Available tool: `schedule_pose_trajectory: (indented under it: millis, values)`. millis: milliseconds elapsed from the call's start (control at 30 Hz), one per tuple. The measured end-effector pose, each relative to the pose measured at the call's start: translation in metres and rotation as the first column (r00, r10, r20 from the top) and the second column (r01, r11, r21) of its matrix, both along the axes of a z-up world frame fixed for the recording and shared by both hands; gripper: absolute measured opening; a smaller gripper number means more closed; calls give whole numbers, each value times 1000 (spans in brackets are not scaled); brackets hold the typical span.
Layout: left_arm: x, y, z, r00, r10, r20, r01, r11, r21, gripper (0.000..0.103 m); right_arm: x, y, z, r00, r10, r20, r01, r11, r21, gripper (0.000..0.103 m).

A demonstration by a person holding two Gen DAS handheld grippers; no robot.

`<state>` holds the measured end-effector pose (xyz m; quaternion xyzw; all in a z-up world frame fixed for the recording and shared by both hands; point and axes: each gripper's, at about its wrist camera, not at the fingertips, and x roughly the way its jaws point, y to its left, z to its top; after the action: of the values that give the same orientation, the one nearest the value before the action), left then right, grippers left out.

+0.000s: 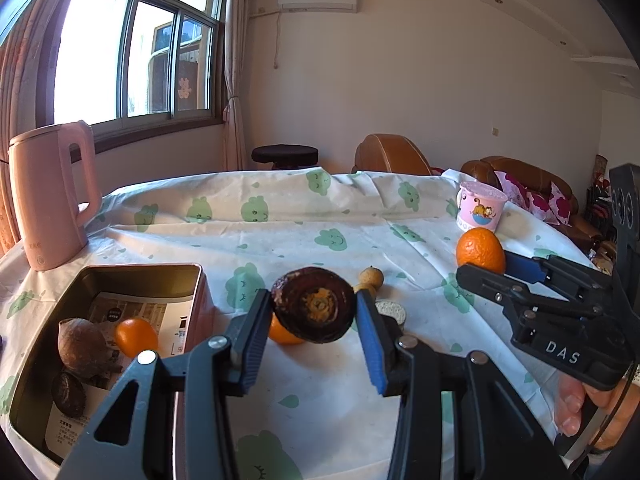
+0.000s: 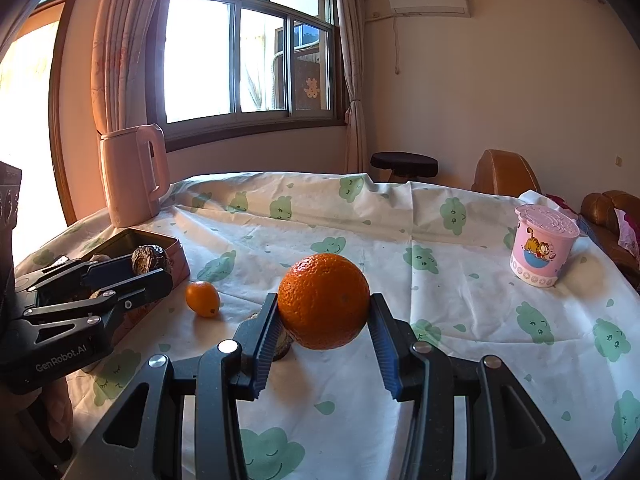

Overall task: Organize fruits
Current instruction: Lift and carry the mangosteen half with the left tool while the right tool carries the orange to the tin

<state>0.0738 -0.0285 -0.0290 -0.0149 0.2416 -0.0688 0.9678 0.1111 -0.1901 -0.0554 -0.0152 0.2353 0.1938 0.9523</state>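
Note:
My left gripper is shut on a dark brown round fruit and holds it above the table, right of the metal tin. The tin holds a brown fruit, a small orange and a dark fruit. A small orange lies on the cloth behind the held fruit; it also shows in the right wrist view. My right gripper is shut on a large orange, seen also in the left wrist view. The left gripper shows at the left.
A pink kettle stands at the table's far left. A pink cartoon cup stands at the far right. Two small tan fruits and a round biscuit-like piece lie mid-table. Sofa and stool stand beyond the table.

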Motion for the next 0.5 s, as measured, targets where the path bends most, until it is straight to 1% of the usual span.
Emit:
schedule_pose_trajectory:
  millis: [500]
  values:
    - [-10,0,5,998,23,62,-24,1000,12,44,-9,-3,4,998,-13,53,12,1000,15,46]
